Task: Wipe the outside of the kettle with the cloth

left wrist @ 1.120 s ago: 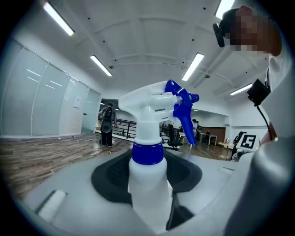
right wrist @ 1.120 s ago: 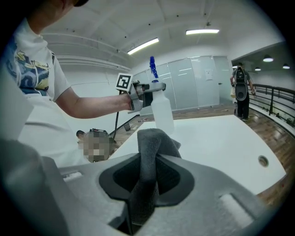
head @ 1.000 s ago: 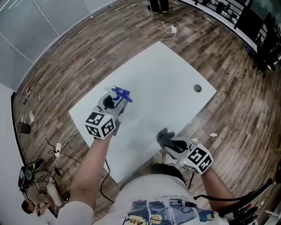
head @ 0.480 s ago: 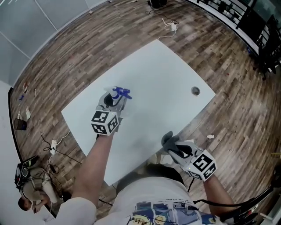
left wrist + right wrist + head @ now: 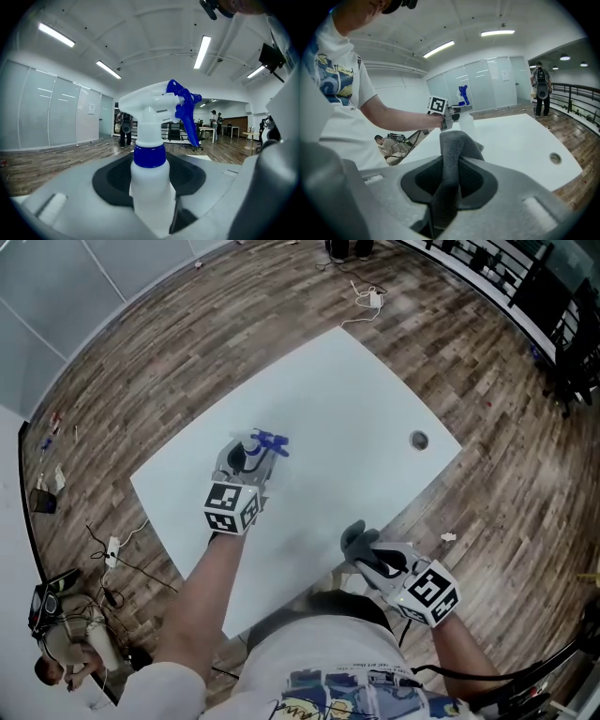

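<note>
1. Head view first, and the wooden floor (image 5: pixel 187 324) filled the frame, running round every side of the desk.
2. On it stood the white table (image 5: pixel 375 390), set at an angle. Its top was bare apart from what the left hand had brought to it.
3. The person's white printed shirt (image 5: pixel 347 690) showed at the near edge, with both forearms reaching out over the table.
4. The left gripper (image 5: pixel 247 463) was over the left part of the table, pointing nearly level toward the far side. Its jaws were opening, and the bottle stood upright between them with the pads close against its sides.
5. The right gripper (image 5: pixel 373 557) hung at the near edge of the table, on the right, tilted down. Its jaws were pinched narrow on the cloth, well apart from the left gripper.
6. The spray bottle (image 5: pixel 150 183) had a white body, a blue collar and a blue trigger. The trigger pointed right in the left gripper view. From the head view I couldn't tell whether its base touched the table.
7. The grey cloth (image 5: pixel 454 152) rose out of the right jaws in a bunched fold and drooped over toward the table.
8. Smallest of all, a round cable hole (image 5: pixel 419 440) sat in the table's right part, far from both grippers.
</note>
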Tool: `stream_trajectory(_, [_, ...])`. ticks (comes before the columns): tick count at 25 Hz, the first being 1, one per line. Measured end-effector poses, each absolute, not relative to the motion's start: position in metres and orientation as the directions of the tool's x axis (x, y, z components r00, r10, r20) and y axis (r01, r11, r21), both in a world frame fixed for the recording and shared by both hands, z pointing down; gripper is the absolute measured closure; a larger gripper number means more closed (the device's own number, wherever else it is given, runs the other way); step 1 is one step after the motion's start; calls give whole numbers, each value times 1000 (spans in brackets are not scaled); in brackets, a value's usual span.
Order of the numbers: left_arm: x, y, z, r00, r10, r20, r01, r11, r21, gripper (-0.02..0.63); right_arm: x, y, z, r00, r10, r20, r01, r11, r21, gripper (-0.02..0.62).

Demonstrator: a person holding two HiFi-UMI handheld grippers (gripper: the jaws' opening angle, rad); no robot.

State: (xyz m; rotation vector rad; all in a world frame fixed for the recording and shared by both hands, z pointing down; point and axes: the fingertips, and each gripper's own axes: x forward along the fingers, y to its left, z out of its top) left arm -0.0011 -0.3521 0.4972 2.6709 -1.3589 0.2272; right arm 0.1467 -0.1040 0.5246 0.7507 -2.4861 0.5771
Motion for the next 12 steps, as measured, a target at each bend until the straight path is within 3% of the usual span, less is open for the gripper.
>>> stream_trajectory(12, [6,-342,502,579,-787,214,-807,-591,8,349,137,-100,526,-749,-394,532,-586,768,-257,517])
